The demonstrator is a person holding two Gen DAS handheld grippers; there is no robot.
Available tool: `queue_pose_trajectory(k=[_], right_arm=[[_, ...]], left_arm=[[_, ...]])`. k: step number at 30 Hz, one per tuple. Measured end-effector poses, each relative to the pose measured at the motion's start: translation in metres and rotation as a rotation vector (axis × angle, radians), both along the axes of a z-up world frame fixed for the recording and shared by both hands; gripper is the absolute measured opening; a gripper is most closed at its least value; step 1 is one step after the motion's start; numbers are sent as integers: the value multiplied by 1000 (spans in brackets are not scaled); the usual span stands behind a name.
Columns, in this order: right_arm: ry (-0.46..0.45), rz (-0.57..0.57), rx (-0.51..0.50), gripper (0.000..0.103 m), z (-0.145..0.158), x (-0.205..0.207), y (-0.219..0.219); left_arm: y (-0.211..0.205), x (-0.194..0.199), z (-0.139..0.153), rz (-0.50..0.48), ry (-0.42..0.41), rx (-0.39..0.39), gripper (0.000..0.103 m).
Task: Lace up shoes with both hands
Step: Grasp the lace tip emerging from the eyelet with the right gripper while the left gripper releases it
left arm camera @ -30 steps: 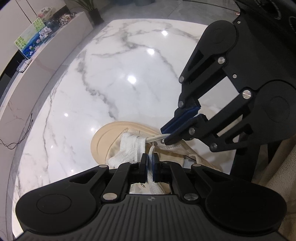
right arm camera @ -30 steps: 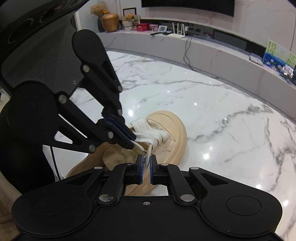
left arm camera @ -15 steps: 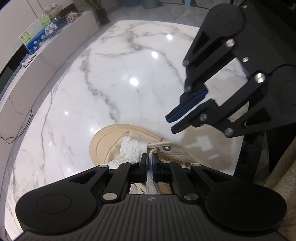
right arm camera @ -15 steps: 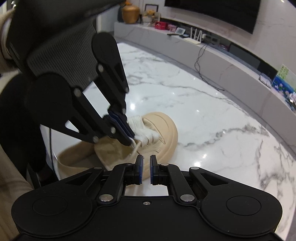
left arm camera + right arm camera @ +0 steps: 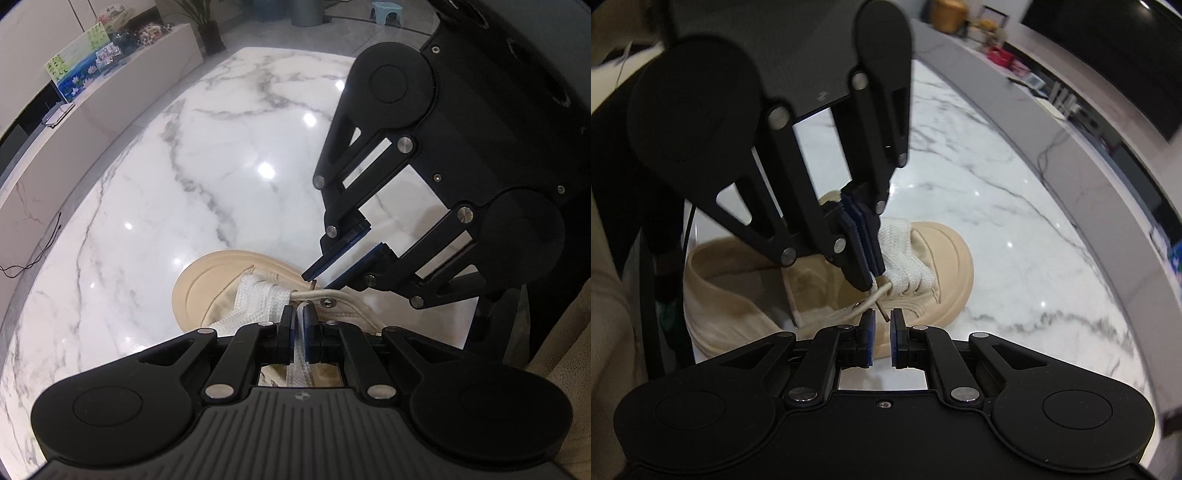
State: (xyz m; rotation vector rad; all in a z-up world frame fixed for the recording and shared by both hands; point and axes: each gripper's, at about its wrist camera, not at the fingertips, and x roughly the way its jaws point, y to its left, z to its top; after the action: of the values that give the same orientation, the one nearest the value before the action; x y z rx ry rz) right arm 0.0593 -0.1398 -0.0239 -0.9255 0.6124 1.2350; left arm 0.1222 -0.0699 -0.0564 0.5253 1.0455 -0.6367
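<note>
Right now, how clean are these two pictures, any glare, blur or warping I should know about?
Left wrist view: sharp, but bright ceiling-light spots glare off the marble table, and the fisheye bows its edge. Right wrist view: the upper left corner and the far shelf are smeared with motion blur, the left tongs loom large and dark; the beige shoe stays readable.

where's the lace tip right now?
Right wrist view, low centre: the brown-tipped end of the white shoelace pokes out just below the left claw, which pinches the lace, and sits above the gap of the right claw, over the beige canvas shoe.
</note>
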Motion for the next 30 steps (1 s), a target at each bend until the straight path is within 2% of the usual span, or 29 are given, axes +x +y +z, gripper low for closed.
queue_pose_trajectory(k=[4, 7, 10, 17, 23, 27, 30], right_arm=[[-32, 63, -32, 5, -3, 1, 4], [-42, 91, -48, 5, -4, 1, 8], [-29, 97, -55, 4, -4, 2, 9], [-22, 87, -52, 1, -2, -1, 7], [-4, 23, -63, 1, -2, -1, 13], [19, -25, -58, 1, -2, 2, 17], [27, -59, -60, 1, -3, 2, 18]], left_arm=[[3, -6, 2, 10, 0, -14, 3], [7, -27, 15, 16, -3, -18, 3], [7, -26, 17, 19, -5, -21, 3], [10, -39, 26, 26, -12, -26, 3], [11, -51, 33, 39, -12, -26, 4], [14, -57, 38, 57, -12, -30, 7], [16, -64, 42, 70, -18, -30, 19]])
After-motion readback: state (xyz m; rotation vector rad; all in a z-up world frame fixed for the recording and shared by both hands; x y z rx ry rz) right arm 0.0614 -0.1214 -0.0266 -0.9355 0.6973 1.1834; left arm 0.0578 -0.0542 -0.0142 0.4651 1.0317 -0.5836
